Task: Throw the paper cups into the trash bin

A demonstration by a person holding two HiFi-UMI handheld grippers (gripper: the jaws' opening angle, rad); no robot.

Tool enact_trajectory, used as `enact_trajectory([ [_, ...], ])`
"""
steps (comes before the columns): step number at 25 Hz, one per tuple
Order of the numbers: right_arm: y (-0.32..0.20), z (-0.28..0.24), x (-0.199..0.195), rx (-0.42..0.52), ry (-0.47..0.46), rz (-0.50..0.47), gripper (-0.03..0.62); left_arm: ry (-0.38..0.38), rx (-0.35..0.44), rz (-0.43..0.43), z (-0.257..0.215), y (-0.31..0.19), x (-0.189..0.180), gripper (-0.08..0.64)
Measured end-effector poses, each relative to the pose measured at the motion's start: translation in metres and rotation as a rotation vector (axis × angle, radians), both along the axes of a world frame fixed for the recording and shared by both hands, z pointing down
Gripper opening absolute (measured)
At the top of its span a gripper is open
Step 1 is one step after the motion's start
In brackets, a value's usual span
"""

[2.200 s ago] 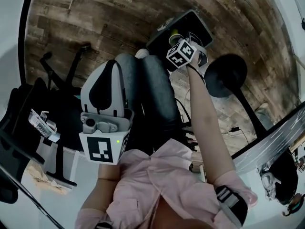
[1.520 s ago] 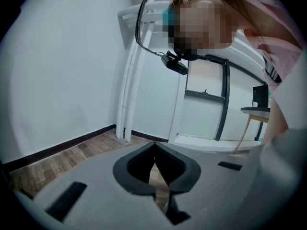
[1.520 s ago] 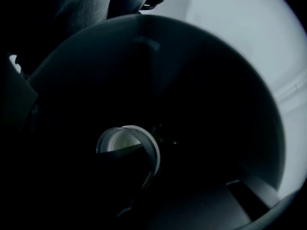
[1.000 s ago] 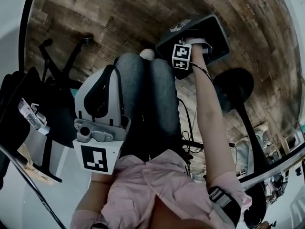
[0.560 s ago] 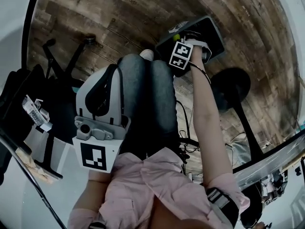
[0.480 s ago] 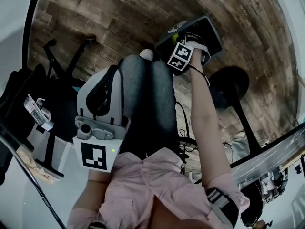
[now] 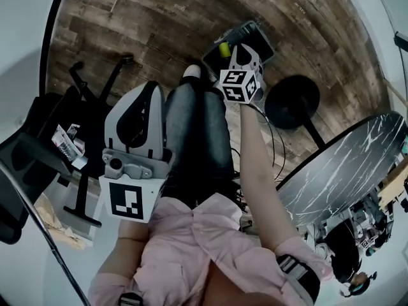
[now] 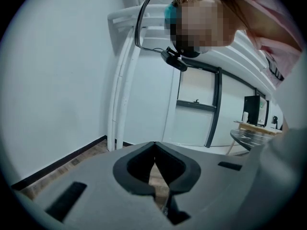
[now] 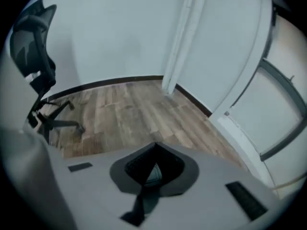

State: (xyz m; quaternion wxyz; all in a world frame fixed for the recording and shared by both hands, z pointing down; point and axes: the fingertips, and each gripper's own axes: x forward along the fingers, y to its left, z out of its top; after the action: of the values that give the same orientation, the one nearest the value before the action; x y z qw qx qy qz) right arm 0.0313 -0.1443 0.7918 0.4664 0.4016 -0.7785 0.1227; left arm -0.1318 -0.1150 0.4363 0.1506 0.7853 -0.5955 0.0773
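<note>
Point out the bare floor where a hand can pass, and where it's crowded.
Bare wooden plank floor lies between the black star-shaped chair base and the black rectangular trash bin, and again beyond the bin and the black round pedestal foot. Crowded: cables beside the dark marbled round table.
</note>
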Motion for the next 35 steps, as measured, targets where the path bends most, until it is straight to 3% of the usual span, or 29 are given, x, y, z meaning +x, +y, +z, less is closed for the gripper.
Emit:
enact_trajectory([
  [4, -0.008, -0.071, 0.015, 0.068, -0.052, 0.140, 0.031, 0.022, 0.009, 0.019, -0.041, -0.005, 0.001, 0.015],
  [11, 0.007, -0.159, 0.030, 0.074, -0.100, 0.262, 0.029, 0.007, 0.027, 0.061, -0.106, -0.004, -0.002, 0.014],
  [19, 0.023, -0.246, 0.040, 0.126, -0.267, 0.410, 0.031, -0.003, 0.085, 0.100, -0.160, -0.002, 0.000, 0.015],
  [35, 0.038, -0.377, 0.050, 0.267, -0.426, 0.435, 0.031, 0.070, 0.103, 0.208, -0.202, 0.022, 0.029, 0.014],
])
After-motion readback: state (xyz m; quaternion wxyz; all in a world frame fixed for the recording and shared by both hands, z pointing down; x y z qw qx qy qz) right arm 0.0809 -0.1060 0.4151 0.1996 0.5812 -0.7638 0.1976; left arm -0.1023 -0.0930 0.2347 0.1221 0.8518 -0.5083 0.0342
